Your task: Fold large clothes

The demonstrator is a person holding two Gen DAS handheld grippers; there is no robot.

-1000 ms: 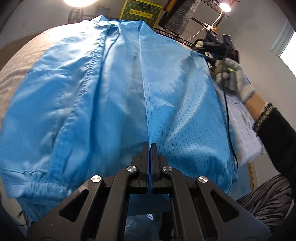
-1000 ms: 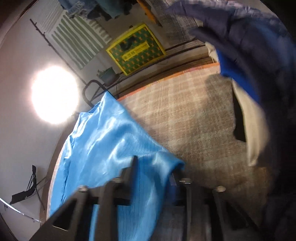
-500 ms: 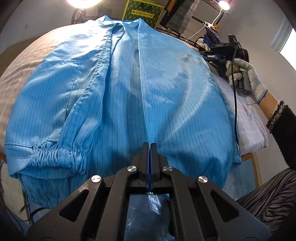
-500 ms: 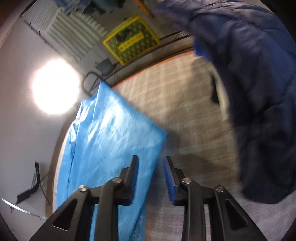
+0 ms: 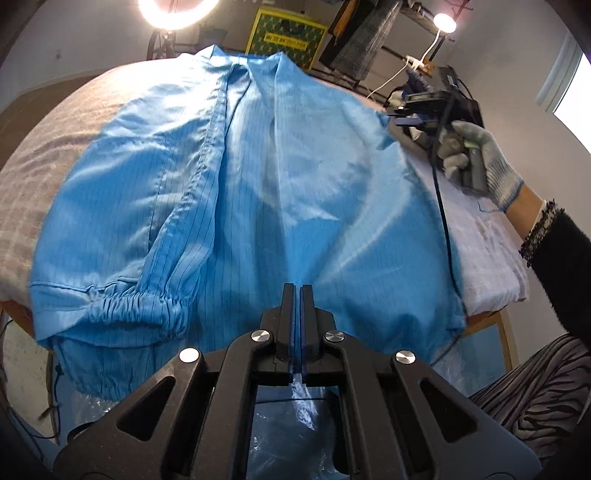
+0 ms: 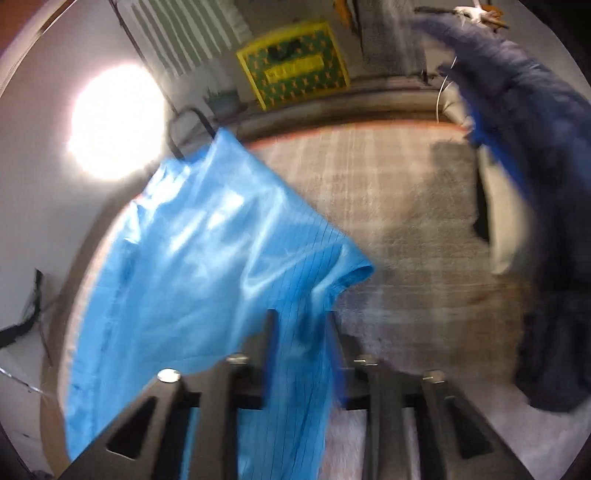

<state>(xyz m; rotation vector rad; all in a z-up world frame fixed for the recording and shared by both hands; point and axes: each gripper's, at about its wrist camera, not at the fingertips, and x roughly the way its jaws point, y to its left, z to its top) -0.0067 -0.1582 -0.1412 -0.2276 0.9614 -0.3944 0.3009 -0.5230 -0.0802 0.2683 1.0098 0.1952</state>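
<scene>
Since the earlier frames, more of the blue garment (image 5: 258, 192) is brought into the left wrist view, its hem now drawn over the near edge of the tabletop (image 5: 22, 206), and the right shoulder corner is taken between the jaws of the right hand-held gripper (image 6: 301, 332), which earlier stood beside it with nothing in the gap.

Item: large blue pinstriped coat, spread front-up on the tabletop, collar at the far end, an elastic-cuffed sleeve (image 5: 140, 306) laid along the left side, presumably tucked in as a first fold.

Left hand-held gripper (image 5: 297, 291): jaws fully closed, pinched on the centre front seam at the hem. This hold is judged to keep the cloth taut and aligned along its length.

Right hand-held gripper: jaws have just been opening somewhat, with a fold of the blue cloth between them. The view is blurred, and whether the pads press on the cloth cannot be told. It is carried by a gloved hand (image 5: 476, 158) at the far right edge of the coat, apparently placed to lift that side inward.

Surround: plaid covering on the tabletop; dark blue jacket (image 6: 535, 147) heaped at the right, apart from the coat; white cloth (image 5: 480, 236) beneath the right side; bright lamp (image 5: 177, 11) behind.
</scene>
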